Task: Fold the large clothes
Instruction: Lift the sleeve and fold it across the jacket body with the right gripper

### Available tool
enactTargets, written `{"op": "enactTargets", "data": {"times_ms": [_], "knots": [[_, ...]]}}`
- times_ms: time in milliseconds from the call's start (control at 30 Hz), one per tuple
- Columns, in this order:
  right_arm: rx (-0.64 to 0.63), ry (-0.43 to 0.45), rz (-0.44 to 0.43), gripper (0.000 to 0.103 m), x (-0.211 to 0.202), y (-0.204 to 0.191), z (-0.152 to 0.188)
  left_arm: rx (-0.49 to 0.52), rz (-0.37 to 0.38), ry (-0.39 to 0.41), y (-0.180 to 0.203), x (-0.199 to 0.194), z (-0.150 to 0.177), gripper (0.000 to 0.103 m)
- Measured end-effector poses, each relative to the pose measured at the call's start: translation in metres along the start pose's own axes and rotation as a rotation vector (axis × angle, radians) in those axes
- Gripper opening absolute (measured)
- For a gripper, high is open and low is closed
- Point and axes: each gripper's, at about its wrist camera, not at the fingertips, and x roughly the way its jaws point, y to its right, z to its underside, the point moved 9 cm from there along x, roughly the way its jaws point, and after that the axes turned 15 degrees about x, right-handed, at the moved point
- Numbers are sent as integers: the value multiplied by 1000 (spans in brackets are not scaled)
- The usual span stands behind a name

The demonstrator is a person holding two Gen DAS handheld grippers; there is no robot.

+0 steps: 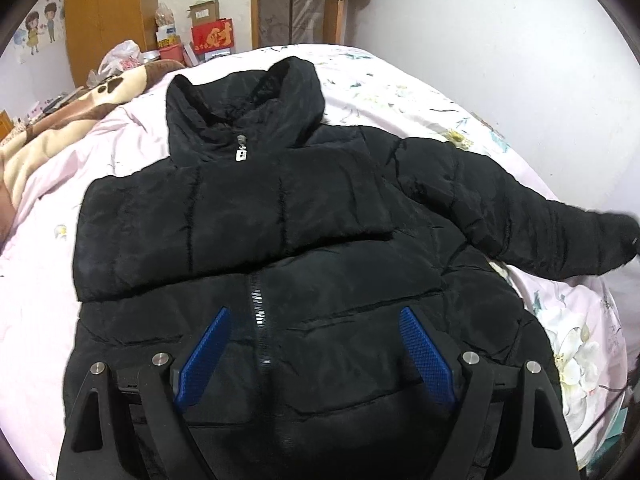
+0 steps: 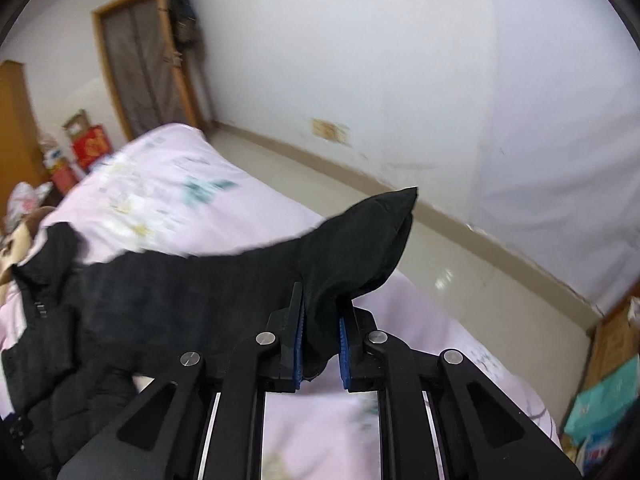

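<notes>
A black puffer jacket point(image 1: 256, 216) lies front-up on the bed, zipped, collar toward the far end. One sleeve is folded across its chest point(image 1: 224, 224). The other sleeve point(image 1: 520, 224) stretches out to the right. My left gripper point(image 1: 316, 316) is open, its blue pads point(image 1: 204, 356) spread over the jacket's lower front on either side of the zipper, holding nothing. My right gripper point(image 2: 322, 300) is shut on the cuff of the outstretched sleeve point(image 2: 360, 240) and holds it lifted above the bed. The jacket body point(image 2: 80, 320) lies at the left of the right wrist view.
The bed has a pink floral cover point(image 1: 420, 92). A brown paw-print blanket point(image 1: 80, 112) lies at its far left. Boxes and bags point(image 1: 208, 36) stand by a wooden wardrobe beyond the bed. Bare floor point(image 2: 460, 264) and a white wall run along the bed's right side, with boxes point(image 2: 600, 412) nearby.
</notes>
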Motion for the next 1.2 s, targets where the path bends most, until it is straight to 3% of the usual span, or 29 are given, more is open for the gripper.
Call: {"op": "enactTargets", "data": {"times_ms": [200, 367, 500, 867, 1200], "knots": [[-119, 15, -151, 13, -34, -83, 5, -24, -2, 7, -22, -10, 2, 86], [-226, -1, -260, 13, -54, -157, 32, -65, -20, -14, -47, -16, 11, 86], [-291, -29, -333, 12, -56, -211, 54, -102, -58, 24, -76, -30, 15, 86], [-467, -152, -531, 12, -69, -357, 160, -197, -108, 64, -149, -50, 31, 86], [-569, -296, -629, 12, -63, -436, 251, -255, -174, 51, -204, -49, 48, 86]]}}
